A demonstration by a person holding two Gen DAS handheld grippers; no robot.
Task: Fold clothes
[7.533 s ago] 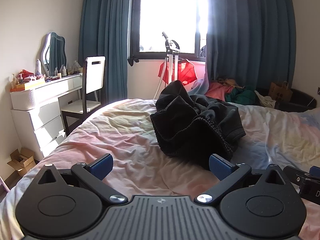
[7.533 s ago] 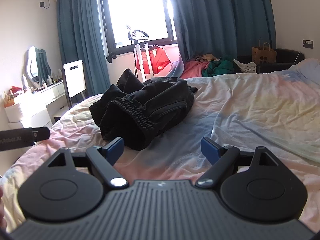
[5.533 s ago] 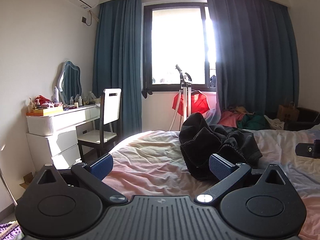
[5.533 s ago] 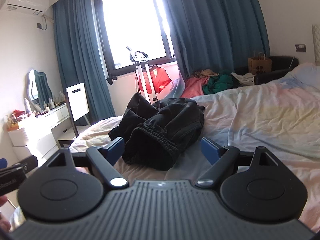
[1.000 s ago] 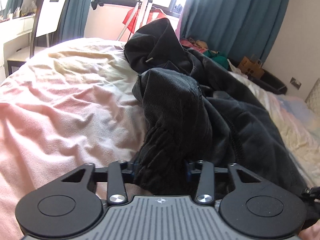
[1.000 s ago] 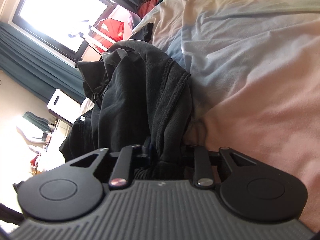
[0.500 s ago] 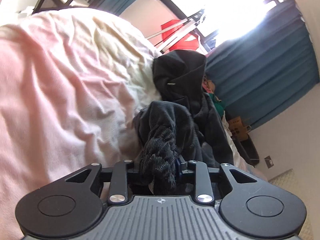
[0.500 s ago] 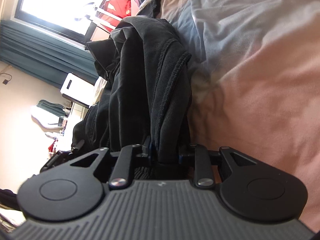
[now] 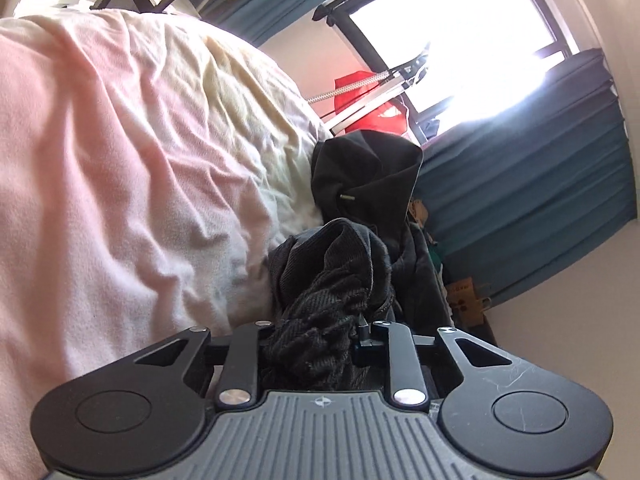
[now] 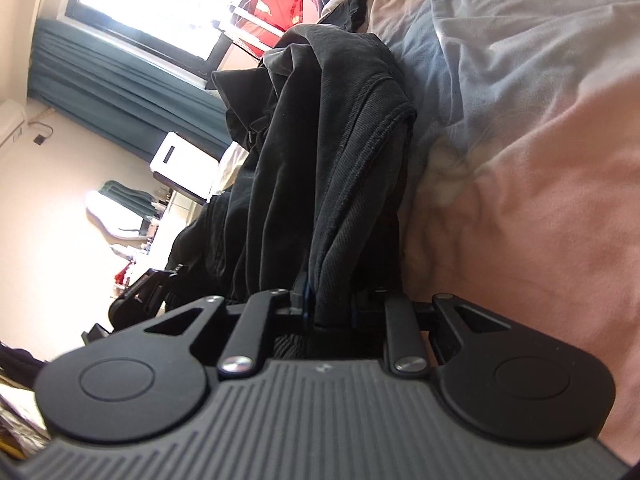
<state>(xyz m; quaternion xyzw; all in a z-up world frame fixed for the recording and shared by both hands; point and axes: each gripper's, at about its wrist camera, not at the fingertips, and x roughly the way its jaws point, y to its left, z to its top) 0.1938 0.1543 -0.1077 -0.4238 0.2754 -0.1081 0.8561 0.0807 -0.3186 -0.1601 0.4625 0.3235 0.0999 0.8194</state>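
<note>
We're only just getting going: the left gripper (image 9: pixel 316 336) and right gripper (image 10: pixel 330 304) are both clamping bunched edges of the black garment (image 10: pixel 320 140), which is lying crumpled on the bed (image 9: pixel 120 160), nothing folded yet.

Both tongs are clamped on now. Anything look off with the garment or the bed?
The black garment is still a bunched, twisted heap, not spread flat. The left tongs pinch a wad of ribbed fabric, the right tongs several gathered layers. The bedsheet is wrinkled. No visible damage.
</note>
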